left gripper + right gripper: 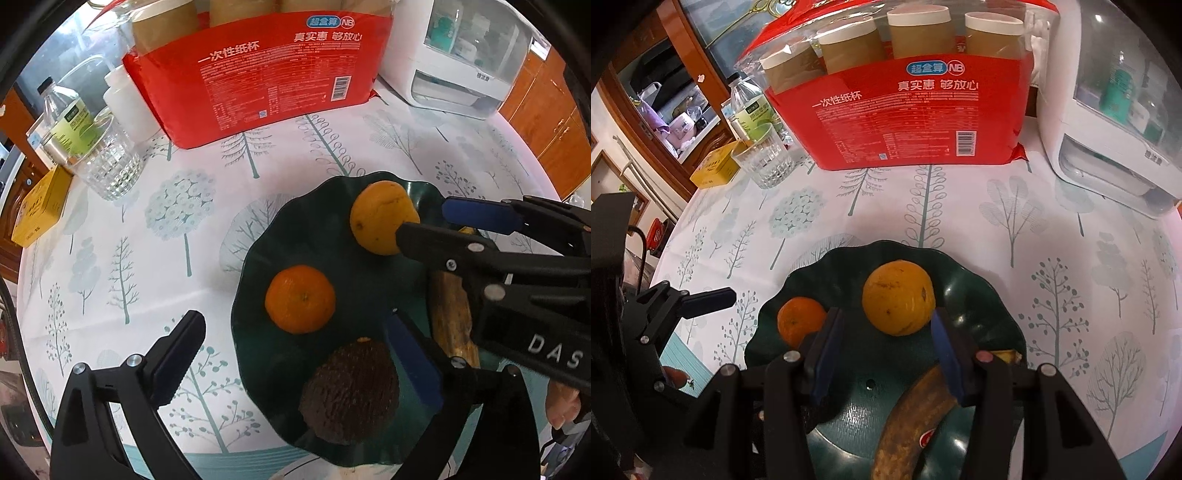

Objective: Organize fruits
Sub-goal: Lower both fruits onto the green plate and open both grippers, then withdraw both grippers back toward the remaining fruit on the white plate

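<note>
Left tongs (295,365) gape over the green plate (258,258) above the avocado (349,391); right tongs (886,354) part-open, seemingly empty, near the orange (898,297).

Banana (448,314) mostly hidden behind the right tool (432,219) in the left wrist view; near end cut off by the bottom edge in the right wrist view, red sticker (929,439) too small to read. Avocado (351,391) missing from the right wrist view, presumably behind the tool bodies. Small orange (798,325) partly covered by a tool finger (827,347). Near rim of the dark green plate (258,258) hidden under both tools. Fine print on the red paper-cup pack (258,74) illegible. Contents of the white appliance (1108,129) blurred behind its window.
</note>
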`<control>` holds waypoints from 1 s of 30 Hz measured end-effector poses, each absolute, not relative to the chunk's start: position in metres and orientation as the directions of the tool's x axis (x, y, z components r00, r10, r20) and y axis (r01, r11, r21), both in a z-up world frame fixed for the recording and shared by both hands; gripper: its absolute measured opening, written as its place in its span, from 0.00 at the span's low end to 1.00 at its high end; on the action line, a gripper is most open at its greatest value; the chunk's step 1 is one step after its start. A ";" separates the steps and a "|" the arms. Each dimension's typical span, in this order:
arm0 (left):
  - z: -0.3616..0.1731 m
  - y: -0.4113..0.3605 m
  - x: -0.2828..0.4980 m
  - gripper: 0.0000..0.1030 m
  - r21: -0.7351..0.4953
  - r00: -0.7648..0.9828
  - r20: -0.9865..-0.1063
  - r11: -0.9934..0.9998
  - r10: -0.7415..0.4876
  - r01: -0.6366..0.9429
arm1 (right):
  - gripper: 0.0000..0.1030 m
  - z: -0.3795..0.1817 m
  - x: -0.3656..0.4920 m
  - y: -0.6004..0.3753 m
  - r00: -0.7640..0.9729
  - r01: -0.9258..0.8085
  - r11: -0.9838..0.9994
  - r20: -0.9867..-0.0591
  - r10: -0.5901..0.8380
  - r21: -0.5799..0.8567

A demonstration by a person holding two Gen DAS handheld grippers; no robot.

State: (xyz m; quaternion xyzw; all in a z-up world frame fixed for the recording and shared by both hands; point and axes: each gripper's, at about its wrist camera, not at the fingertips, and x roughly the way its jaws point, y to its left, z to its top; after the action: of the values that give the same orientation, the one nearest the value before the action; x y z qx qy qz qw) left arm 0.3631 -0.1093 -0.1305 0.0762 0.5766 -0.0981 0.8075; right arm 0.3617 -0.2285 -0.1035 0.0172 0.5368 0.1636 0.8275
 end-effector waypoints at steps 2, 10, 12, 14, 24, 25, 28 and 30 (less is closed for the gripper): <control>-0.127 -0.106 0.360 0.96 0.005 0.316 -0.946 0.971 -0.073 0.239 | 0.48 -0.102 0.359 -0.229 0.372 -0.251 0.947 -0.883 0.287 0.202; -0.115 -0.098 0.347 0.96 -0.007 0.316 -0.945 0.975 -0.079 0.222 | 0.48 -0.095 0.346 -0.233 0.374 -0.236 0.953 -0.887 0.270 0.191; -0.112 -0.096 0.344 0.96 -0.015 0.312 -0.946 0.976 -0.084 0.217 | 0.48 -0.092 0.343 -0.233 0.376 -0.229 0.955 -0.888 0.266 0.189; -0.106 -0.094 0.340 0.96 -0.031 0.309 -0.946 0.977 -0.097 0.211 | 0.48 -0.087 0.339 -0.234 0.380 -0.221 0.957 -0.887 0.262 0.188; -0.050 -0.079 0.306 0.96 -0.030 0.388 -0.915 0.979 -0.108 0.201 | 0.48 -0.039 0.300 -0.238 0.435 -0.204 0.960 -0.861 0.265 0.193; -0.044 -0.078 0.303 0.96 -0.029 0.396 -0.912 0.979 -0.109 0.202 | 0.48 -0.033 0.295 -0.238 0.440 -0.202 0.959 -0.857 0.269 0.198; -0.025 -0.073 0.287 0.96 -0.023 0.429 -0.896 0.978 -0.112 0.208 | 0.49 -0.017 0.279 -0.235 0.462 -0.206 0.959 -0.845 0.269 0.193; -0.013 -0.069 0.275 0.96 -0.024 0.445 -0.888 0.976 -0.120 0.216 | 0.50 -0.006 0.265 -0.231 0.477 -0.214 0.959 -0.837 0.269 0.186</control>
State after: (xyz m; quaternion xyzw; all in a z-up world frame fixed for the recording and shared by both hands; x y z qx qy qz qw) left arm 0.2753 -0.0687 -0.0133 0.0463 0.5176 -0.0989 0.8486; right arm 0.2650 -0.2310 -0.0060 0.0280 0.4919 0.1406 0.8588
